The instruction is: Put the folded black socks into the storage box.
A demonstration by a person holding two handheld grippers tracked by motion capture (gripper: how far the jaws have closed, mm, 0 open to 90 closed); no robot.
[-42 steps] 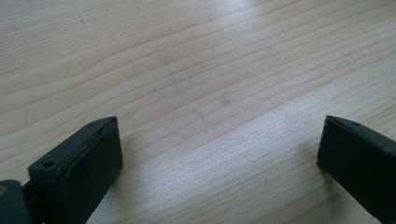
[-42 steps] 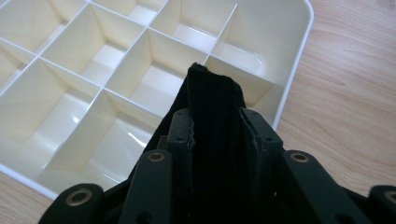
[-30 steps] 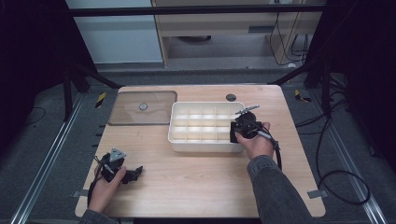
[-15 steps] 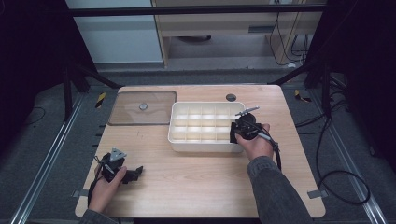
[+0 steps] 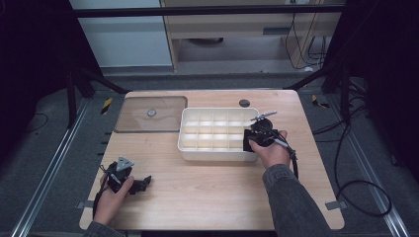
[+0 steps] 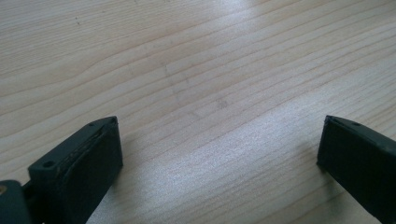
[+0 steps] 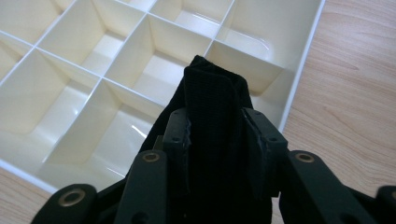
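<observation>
At about 7 o'clock on the bench (image 5: 207, 192), the left gripper (image 5: 141, 184) rests on the wood, released, its jaws wide apart with bare bench between them. At 11 o'clock lies a clear lid (image 5: 150, 113). Just right of centre stands the white divided tray (image 5: 213, 155). At the tray's 3 o'clock edge the right gripper (image 7: 217, 130) grasps a black folded cloth (image 7: 212, 93) over the end compartments; its jaws have just been opening, the cloth still between them.
</observation>
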